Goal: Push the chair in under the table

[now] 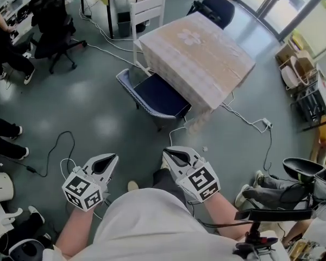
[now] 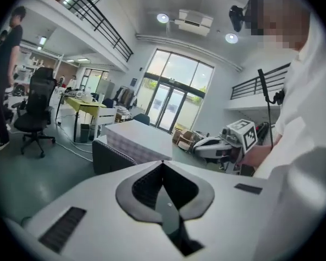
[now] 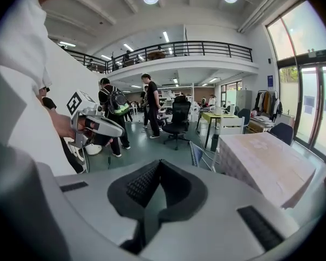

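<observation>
A square table (image 1: 198, 58) under a beige patterned cloth stands in the middle of the room. A dark blue chair (image 1: 157, 97) with a checked rim sits at its near-left side, seat partly beneath the tabletop. Both grippers hang well short of the chair, close to my body, holding nothing. My left gripper (image 1: 110, 157) is shut, and so is my right gripper (image 1: 168, 154). In the left gripper view the closed jaws (image 2: 163, 163) point toward the chair (image 2: 111, 156) and table (image 2: 138, 137). In the right gripper view the closed jaws (image 3: 158, 162) face the table (image 3: 266, 162) and chair (image 3: 198, 154).
A white chair (image 1: 148, 10) and a dark chair (image 1: 217, 8) stand at the table's far sides. A black office chair (image 1: 51, 20) and people's legs fill the left. Cables (image 1: 250, 124) run across the grey floor. Shelves (image 1: 309, 91) stand at right, and a seated person's legs (image 1: 271, 192) lie lower right.
</observation>
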The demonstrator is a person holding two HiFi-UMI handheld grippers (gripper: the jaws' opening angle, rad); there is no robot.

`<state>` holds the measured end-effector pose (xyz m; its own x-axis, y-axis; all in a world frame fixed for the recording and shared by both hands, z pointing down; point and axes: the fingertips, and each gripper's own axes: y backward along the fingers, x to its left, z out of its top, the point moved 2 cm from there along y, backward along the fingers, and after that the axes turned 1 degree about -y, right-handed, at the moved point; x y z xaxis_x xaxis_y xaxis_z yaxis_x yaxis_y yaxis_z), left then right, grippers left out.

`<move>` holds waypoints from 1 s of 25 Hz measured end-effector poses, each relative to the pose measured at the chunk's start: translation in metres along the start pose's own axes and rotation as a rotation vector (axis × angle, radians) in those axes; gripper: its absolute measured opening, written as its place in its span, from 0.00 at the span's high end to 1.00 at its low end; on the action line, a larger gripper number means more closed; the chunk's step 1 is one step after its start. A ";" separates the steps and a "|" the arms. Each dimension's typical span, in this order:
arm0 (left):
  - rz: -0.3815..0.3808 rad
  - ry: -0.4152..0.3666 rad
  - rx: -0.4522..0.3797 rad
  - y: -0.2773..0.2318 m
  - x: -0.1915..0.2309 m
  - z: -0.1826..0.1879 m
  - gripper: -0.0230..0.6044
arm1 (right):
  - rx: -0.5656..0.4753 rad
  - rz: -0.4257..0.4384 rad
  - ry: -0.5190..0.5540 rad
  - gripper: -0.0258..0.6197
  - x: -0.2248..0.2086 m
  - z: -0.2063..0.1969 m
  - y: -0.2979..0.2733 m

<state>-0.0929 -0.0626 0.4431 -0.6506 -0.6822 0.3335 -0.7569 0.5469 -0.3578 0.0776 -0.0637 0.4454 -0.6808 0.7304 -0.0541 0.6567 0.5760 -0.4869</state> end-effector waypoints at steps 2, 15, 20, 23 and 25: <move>-0.049 -0.026 0.004 0.014 -0.015 -0.004 0.95 | 0.002 0.009 0.009 0.94 0.028 -0.002 0.001; -0.107 0.015 -0.001 0.076 -0.029 -0.038 0.95 | 0.001 0.010 0.030 0.94 0.119 -0.006 0.004; -0.121 0.009 0.011 0.080 -0.029 -0.042 0.95 | 0.003 0.008 0.034 0.94 0.129 -0.004 0.003; -0.134 0.013 0.015 0.080 -0.029 -0.043 0.95 | 0.009 0.003 0.036 0.94 0.131 -0.001 0.003; -0.139 0.012 0.018 0.082 -0.028 -0.045 0.95 | 0.010 0.002 0.041 0.94 0.134 0.000 0.001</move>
<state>-0.1391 0.0234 0.4441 -0.5404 -0.7446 0.3917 -0.8386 0.4386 -0.3232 -0.0125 0.0347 0.4378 -0.6659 0.7458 -0.0195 0.6542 0.5711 -0.4959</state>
